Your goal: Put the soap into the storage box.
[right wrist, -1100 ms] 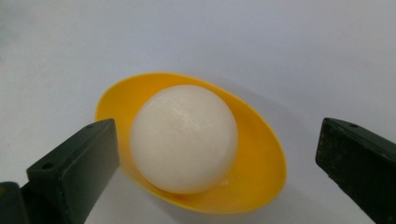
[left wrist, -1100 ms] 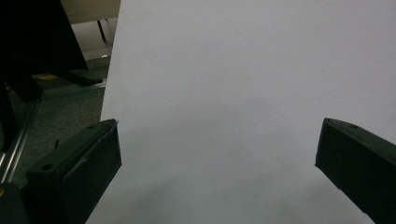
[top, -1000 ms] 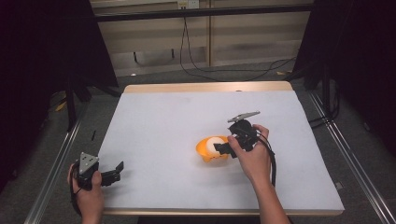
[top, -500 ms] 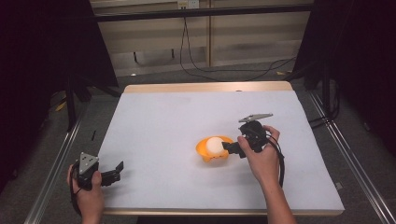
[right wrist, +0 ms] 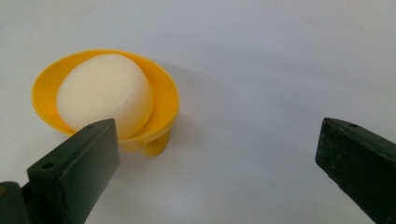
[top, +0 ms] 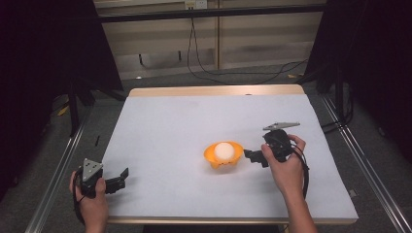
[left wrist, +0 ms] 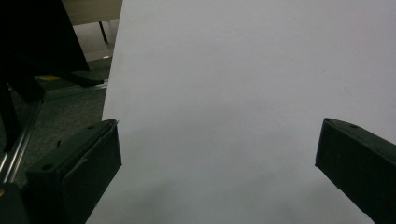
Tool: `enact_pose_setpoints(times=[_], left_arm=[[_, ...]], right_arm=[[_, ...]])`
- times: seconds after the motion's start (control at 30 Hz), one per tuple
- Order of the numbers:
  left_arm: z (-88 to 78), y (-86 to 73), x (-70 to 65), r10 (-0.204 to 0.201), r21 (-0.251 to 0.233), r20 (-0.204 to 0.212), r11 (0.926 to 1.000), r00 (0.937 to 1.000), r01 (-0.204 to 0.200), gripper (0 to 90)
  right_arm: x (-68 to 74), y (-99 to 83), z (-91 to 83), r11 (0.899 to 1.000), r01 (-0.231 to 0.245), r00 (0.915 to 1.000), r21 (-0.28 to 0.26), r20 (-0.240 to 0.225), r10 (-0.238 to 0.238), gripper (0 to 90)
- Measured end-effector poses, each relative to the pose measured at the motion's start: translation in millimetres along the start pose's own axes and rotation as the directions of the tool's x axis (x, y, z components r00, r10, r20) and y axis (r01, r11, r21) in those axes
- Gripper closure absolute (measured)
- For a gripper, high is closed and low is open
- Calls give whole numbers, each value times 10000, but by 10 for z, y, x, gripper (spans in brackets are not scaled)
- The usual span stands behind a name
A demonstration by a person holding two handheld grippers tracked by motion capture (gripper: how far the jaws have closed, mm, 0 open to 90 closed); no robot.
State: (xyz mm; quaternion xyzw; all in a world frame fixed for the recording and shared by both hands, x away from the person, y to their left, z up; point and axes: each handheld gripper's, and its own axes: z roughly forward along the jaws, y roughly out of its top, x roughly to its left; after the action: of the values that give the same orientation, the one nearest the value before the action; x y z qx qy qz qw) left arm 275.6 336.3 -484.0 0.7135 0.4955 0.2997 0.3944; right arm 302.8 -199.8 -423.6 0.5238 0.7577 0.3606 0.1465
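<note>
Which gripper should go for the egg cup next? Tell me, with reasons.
Right. The right gripper sits open just beside the orange cup holding the white egg. The left gripper rests open at the table's near-left corner.

Open tabletop (top: 165,126) all round; sole obstacle: cup (top: 223,156) w/ egg (top: 224,151).

A lab-style recording bay: a white-topped table (top: 194,126) fills the frame's centre, metal rails (top: 56,177) run along its left and right edges, black curtains (top: 43,53) darken both upper corners, and loose cables (top: 204,68) hang at top centre.
</note>
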Motion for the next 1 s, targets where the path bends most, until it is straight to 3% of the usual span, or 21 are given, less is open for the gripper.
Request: enact_pose_setpoints(times=[1.0], left_arm=[[-1,-2,-3,55,-31,41,10000,10000,-55,2]], right_arm=[[-489,-548,-243,9967,-774,9940,-248,750,791,14]])
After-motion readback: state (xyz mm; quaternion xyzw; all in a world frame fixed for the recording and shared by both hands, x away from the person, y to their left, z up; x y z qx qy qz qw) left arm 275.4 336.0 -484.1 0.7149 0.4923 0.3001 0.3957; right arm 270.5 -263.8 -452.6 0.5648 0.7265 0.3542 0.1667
